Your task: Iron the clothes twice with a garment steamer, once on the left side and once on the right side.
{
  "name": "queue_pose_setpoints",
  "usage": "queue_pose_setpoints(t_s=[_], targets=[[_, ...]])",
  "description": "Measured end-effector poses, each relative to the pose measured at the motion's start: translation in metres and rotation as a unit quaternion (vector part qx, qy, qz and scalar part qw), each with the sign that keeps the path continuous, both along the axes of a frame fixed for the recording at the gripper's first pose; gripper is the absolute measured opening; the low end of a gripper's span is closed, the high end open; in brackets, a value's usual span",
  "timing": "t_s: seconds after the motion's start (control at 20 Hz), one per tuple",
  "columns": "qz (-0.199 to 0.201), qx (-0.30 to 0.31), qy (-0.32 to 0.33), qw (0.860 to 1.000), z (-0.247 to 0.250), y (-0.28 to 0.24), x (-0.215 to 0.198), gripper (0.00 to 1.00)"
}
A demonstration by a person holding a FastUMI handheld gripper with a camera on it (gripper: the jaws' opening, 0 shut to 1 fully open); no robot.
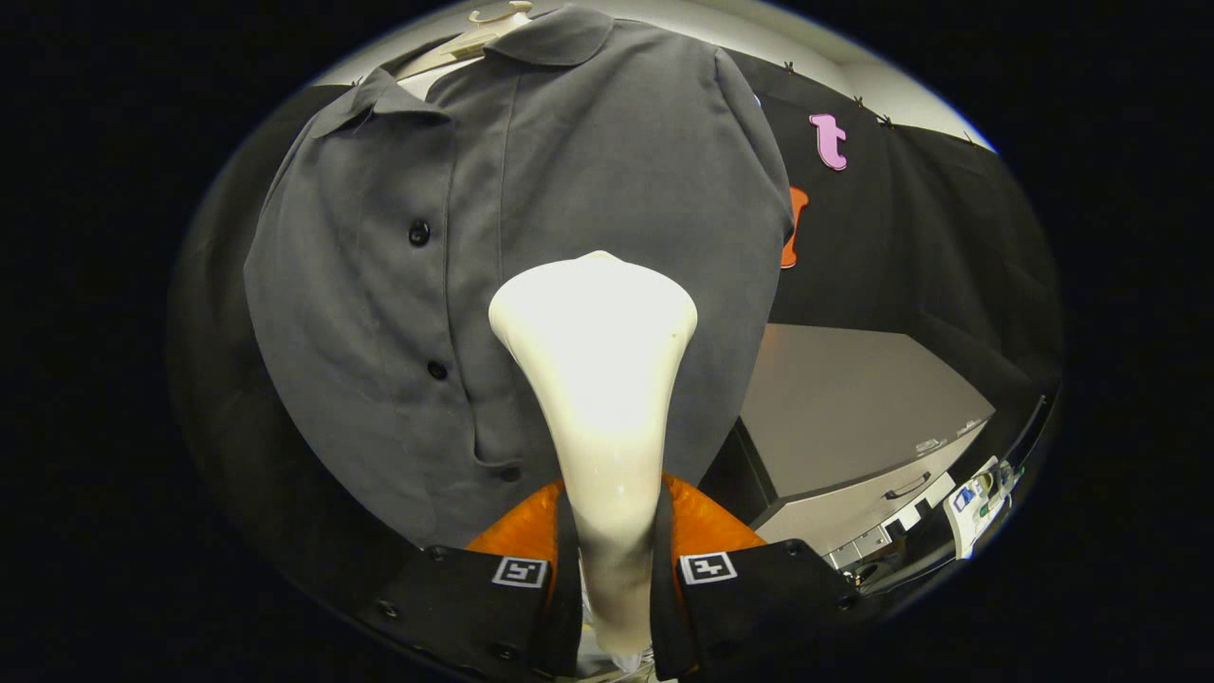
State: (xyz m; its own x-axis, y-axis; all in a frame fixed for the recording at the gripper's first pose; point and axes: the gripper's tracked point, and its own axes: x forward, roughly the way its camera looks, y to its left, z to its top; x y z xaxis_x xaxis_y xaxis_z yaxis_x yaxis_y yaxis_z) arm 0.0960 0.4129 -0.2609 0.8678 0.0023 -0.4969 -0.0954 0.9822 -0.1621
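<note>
- Gripper (pixel 615 569) fingers clamp the slim neck of the cream garment steamer (pixel 597 379) from both sides, one finger on the left and one on the right.
- Steamer's wide head fans out ahead of the fingers, against the lower right front of the dark grey polo shirt (pixel 531 218).
- Shirt hangs on a pale hanger (pixel 474 38), its button placket left of the steamer head.
- Farther right, beyond the shirt, stands a grey cabinet (pixel 854 408) with a drawer handle.

Grey cabinet (pixel 844 408) with a drawer handle (pixel 908 487) — black cloth wall (pixel 929 237) behind.
</note>
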Motion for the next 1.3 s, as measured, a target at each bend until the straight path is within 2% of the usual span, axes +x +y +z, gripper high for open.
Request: queue_pose_setpoints(t_s=[1.3], targets=[[-0.034,-0.016,0.12,0.992,-0.159,-0.043,-0.035,0.37]])
